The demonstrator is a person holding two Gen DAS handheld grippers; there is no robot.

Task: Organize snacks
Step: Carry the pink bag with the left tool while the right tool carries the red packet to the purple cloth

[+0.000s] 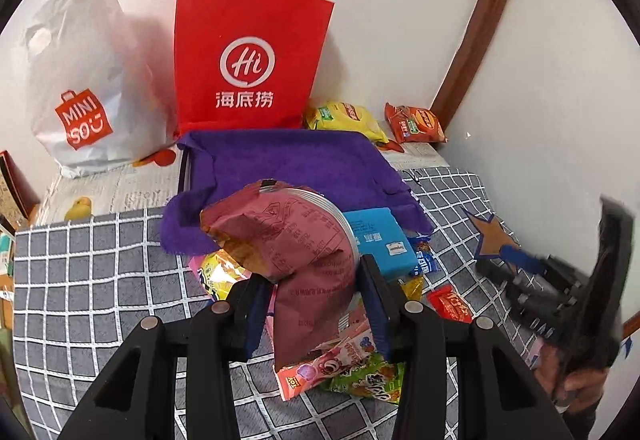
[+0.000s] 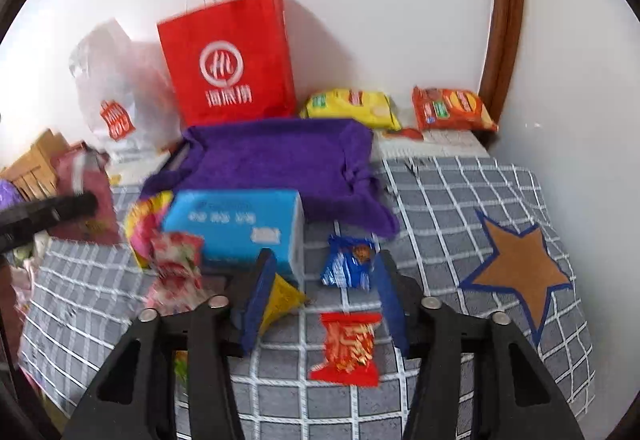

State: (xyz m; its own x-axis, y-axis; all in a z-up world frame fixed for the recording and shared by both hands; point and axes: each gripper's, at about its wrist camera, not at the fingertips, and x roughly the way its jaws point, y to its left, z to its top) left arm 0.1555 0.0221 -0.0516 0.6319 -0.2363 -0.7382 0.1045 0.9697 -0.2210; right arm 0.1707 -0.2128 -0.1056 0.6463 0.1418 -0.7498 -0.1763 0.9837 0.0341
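The snacks lie in a messy pile on a grey checked cloth [image 2: 460, 192] with a brown star on it. The left hand-held gripper [image 1: 310, 300] is clamped on a dark pink snack bag [image 1: 292, 244], which sits above the pile between its two blue pads. Under that bag are a pink candy packet [image 1: 320, 368] and a green packet [image 1: 372, 380]. A blue box [image 2: 236, 224] sits just behind the pile, near the front of a purple cloth tray [image 2: 276, 156]. The right hand-held gripper [image 2: 320, 304] has its pads apart with nothing pressed between them. On the cloth between those pads lies a red candy [image 2: 348, 348]. A blue candy [image 2: 348, 260] lies a little farther back, near the right pad. A small yellow packet [image 2: 282, 298] pokes out beside the left pad. Behind the purple tray stands a red paper bag [image 1: 248, 64] against the wall, with a white plastic bag [image 1: 84, 80] to its left. A yellow snack pack [image 2: 352, 108] and an orange snack pack [image 2: 452, 110] rest by the wall on the right.
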